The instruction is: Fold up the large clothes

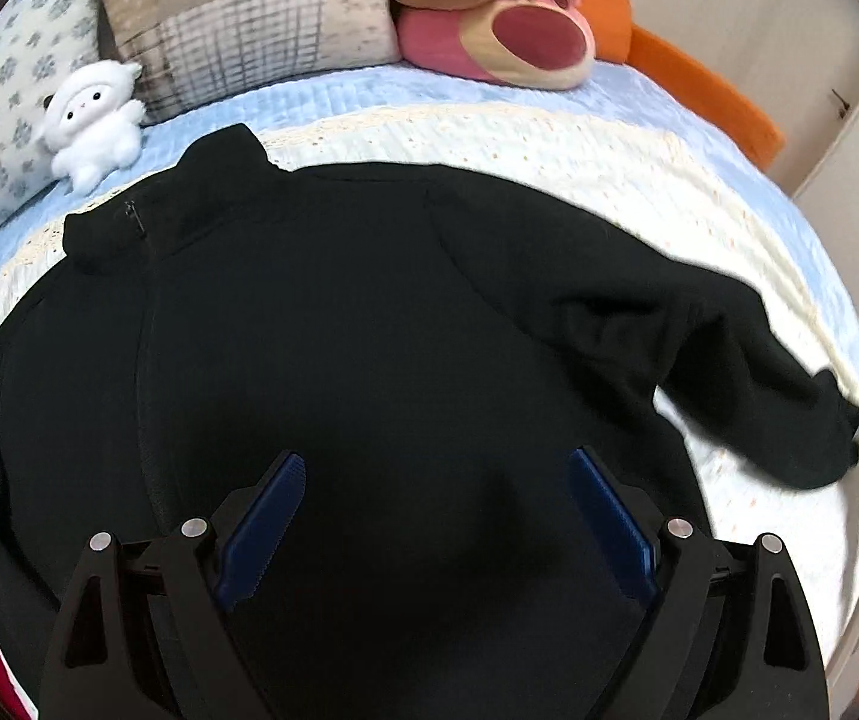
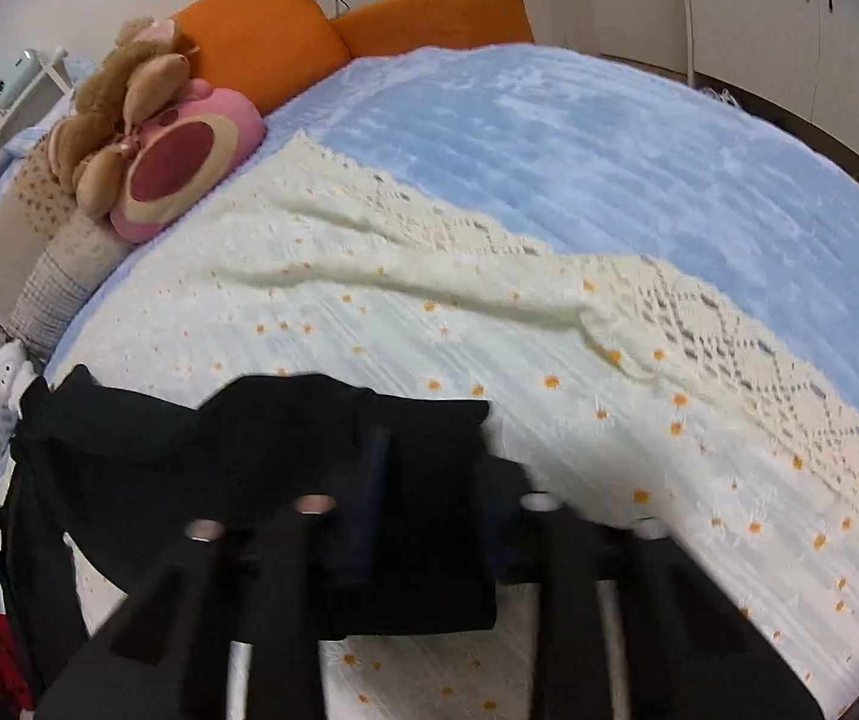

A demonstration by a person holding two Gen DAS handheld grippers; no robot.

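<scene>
We've got the black zip jacket (image 1: 339, 330) spread flat on the cream blanket (image 1: 639, 180), collar aimed at the pillow end of the bed, body running headboard-to-foot. Our left gripper (image 1: 435, 516) hovers wide open above the torso, while the right gripper (image 2: 429, 480) is clamped on the outstretched sleeve cuff (image 2: 429, 432), so folding inward looks next

The left tool (image 1: 435, 480) had two ribbed blue pads (image 1: 264, 531) set on matte black angular arms, with round silver screw heads at the joints. The right tool (image 2: 429, 504) showed the same black arms, silver screws and a dark blue pad (image 2: 369, 504), blurred.
</scene>
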